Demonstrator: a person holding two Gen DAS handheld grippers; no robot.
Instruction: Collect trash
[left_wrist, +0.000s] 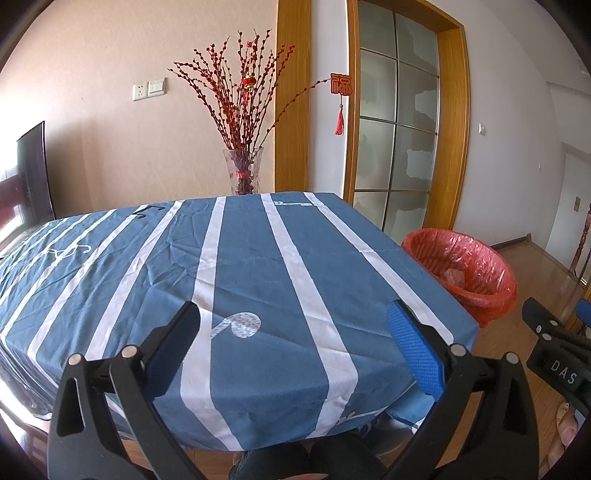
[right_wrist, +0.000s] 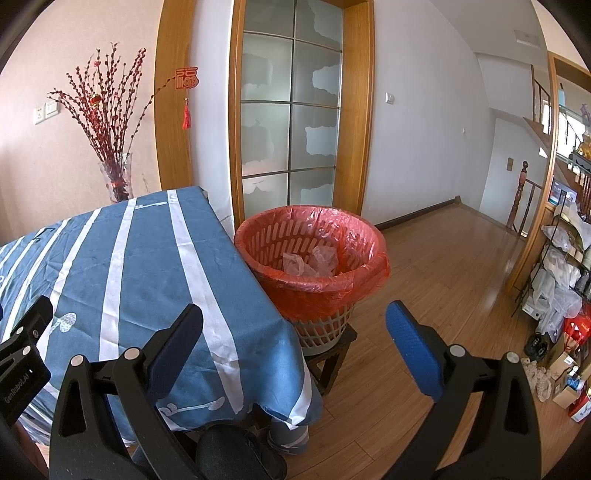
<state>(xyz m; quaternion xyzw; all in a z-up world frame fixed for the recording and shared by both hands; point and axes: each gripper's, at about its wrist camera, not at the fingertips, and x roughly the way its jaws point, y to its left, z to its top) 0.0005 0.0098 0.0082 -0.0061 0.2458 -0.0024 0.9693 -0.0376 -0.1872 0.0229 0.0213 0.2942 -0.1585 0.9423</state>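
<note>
A trash basket (right_wrist: 314, 258) lined with a red plastic bag stands on a small dark stool right of the table; crumpled clear plastic (right_wrist: 310, 260) lies inside it. It also shows in the left wrist view (left_wrist: 461, 269). My left gripper (left_wrist: 295, 332) is open and empty, above the near part of the blue striped tablecloth (left_wrist: 258, 266). My right gripper (right_wrist: 295, 332) is open and empty, over the table's near right corner, in front of the basket. No loose trash shows on the tablecloth (right_wrist: 140, 266).
A glass vase of red branches (left_wrist: 243, 170) stands behind the table's far edge. A frosted glass door (right_wrist: 291, 110) is behind the basket. Wooden floor (right_wrist: 443, 277) stretches to the right. A shelf rack with bags and boxes (right_wrist: 561, 277) stands at far right.
</note>
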